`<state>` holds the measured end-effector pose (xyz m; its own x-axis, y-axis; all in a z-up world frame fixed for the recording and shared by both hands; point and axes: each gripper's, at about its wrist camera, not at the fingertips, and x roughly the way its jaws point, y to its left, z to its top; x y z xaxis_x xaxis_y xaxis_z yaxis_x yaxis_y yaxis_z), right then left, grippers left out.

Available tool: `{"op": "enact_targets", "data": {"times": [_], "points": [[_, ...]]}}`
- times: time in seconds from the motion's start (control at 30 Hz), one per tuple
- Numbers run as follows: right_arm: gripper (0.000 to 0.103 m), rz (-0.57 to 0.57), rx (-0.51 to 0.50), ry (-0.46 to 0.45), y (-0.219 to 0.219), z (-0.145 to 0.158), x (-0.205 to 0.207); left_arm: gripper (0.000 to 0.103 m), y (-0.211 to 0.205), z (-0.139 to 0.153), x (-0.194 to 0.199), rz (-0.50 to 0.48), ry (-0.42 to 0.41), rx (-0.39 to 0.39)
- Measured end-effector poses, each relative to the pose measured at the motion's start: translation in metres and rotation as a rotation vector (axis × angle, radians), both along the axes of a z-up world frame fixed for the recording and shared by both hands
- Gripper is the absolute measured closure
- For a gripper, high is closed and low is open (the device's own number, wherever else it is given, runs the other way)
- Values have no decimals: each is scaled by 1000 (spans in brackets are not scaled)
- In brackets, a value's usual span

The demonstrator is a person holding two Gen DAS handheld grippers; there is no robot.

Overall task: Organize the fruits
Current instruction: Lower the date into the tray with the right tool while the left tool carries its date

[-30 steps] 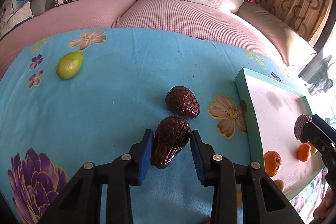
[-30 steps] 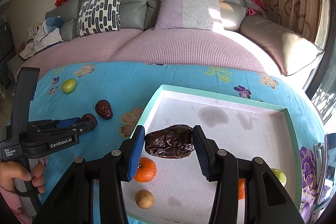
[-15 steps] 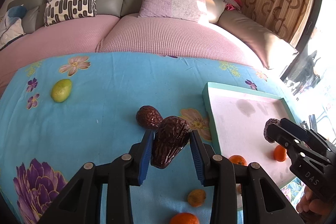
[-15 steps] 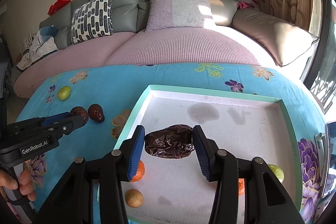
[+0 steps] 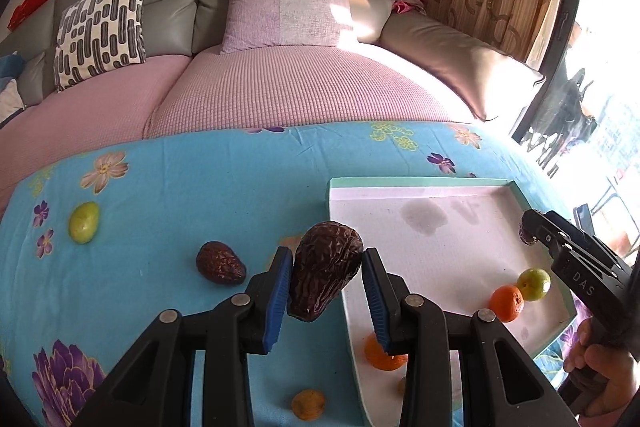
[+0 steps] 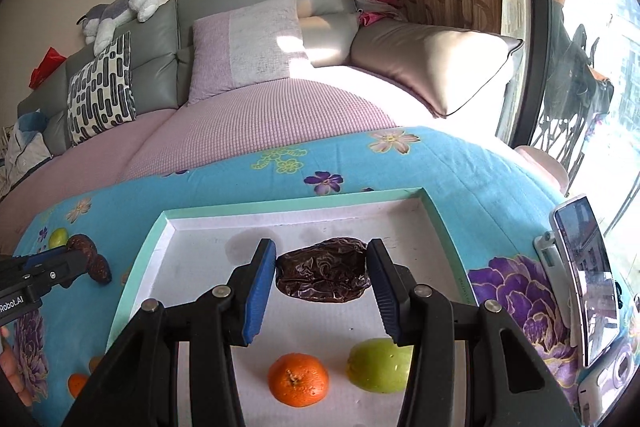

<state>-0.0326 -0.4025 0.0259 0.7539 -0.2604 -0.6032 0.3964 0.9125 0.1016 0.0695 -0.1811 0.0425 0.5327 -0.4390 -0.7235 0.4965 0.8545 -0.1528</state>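
black tool [image 5: 325, 281] arms, blue ribbed pads [image 5: 276, 297], silver screws.

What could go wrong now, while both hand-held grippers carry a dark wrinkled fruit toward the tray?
The left hand-held gripper grips its dark fruit low, so it may slip onto the tray rim. The right hand-held gripper could release its dark fruit onto the orange or green fruit, making it roll.

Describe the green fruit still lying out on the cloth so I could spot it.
Start at the blue flowered cloth, then look far left of the white tray. The green fruit lies alone there; the wrinkled dark brown fruit nearby differs plainly.
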Motion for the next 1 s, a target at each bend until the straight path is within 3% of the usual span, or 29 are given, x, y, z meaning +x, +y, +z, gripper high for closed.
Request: {"op": "enact_targets", "data": {"times": [0.33, 0.7, 1.0], "points": [[54, -85, 5, 16, -34, -7, -4, 65, -48, -6, 4, -58, 9, 46], [54, -39, 11, 128, -29, -38, 13, 65, -71, -38, 10, -70, 81, 116], [54, -30, -7, 140, -27, -40, 14, 65, -75, -52, 11, -69, 117, 139]]}}
